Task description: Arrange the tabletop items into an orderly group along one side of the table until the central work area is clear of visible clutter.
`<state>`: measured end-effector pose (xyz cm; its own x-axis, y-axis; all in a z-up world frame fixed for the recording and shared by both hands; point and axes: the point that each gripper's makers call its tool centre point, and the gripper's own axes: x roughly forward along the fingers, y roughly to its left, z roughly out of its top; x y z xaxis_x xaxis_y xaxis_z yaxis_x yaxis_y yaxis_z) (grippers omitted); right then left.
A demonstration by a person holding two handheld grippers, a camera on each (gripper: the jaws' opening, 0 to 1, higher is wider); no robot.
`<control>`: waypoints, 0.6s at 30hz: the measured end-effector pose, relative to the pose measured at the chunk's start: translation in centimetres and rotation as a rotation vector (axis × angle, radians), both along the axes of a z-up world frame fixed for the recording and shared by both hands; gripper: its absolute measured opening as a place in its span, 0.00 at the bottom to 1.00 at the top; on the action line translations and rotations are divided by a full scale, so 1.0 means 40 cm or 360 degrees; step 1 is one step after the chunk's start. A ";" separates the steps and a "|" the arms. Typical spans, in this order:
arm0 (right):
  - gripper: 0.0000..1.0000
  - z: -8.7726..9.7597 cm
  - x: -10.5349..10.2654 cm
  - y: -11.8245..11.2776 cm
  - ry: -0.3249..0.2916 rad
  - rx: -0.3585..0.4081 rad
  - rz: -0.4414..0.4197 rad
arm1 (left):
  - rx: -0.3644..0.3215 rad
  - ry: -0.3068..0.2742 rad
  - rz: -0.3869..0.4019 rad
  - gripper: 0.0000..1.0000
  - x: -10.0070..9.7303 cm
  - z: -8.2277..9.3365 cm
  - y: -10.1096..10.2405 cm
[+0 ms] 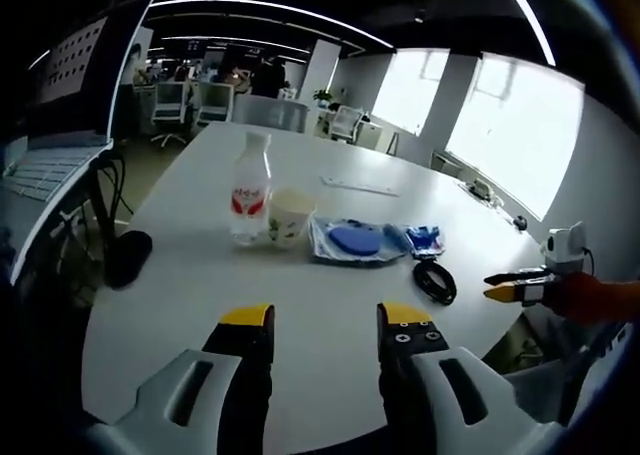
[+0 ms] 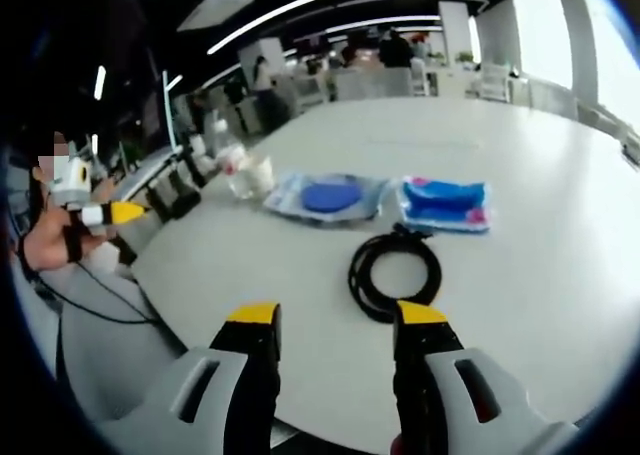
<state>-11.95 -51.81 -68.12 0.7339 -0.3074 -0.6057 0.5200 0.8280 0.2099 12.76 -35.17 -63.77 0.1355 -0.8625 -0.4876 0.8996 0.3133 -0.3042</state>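
Left claw [image 1: 325, 320] parted wide and holding nothing, hovering low over the near edge of the white surface [image 1: 200, 305]; right claw [image 2: 335, 320] likewise spread and carrying nothing, poised just short of the black cable coil [image 2: 395, 273].

Read left to right in the left gripper view: dark rounded object [image 1: 128, 255] at the far left edge, too dim to name; clear bottle with red label [image 1: 250, 190] upright, touching or just beside the paper cup [image 1: 290, 218]; then flat clear packet with a blue disc [image 1: 350, 241]; then small blue-and-pink packet [image 1: 425, 240]; black cable coil lying nearest the front, slightly out of line with the rest.

Judged from that: mostly done already, items drawn into a loose row rather than scattered, broad stretch of white bare behind them; left to do, probably tucking the coil in with the row and perhaps shifting the whole group closer to one edge; nothing gripped yet for either step.
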 end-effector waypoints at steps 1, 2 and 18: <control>0.43 0.003 0.002 -0.001 -0.0001 -0.0004 0.0003 | -0.0002 0.0003 0.0004 0.40 0.001 0.000 0.000; 0.43 0.003 0.002 -0.001 0.0001 -0.0006 0.0005 | -0.0004 0.0005 0.0006 0.40 0.001 -0.001 0.000; 0.43 0.000 -0.010 -0.003 0.0000 -0.0001 -0.0012 | -0.0012 0.0006 -0.0004 0.40 -0.007 0.002 -0.002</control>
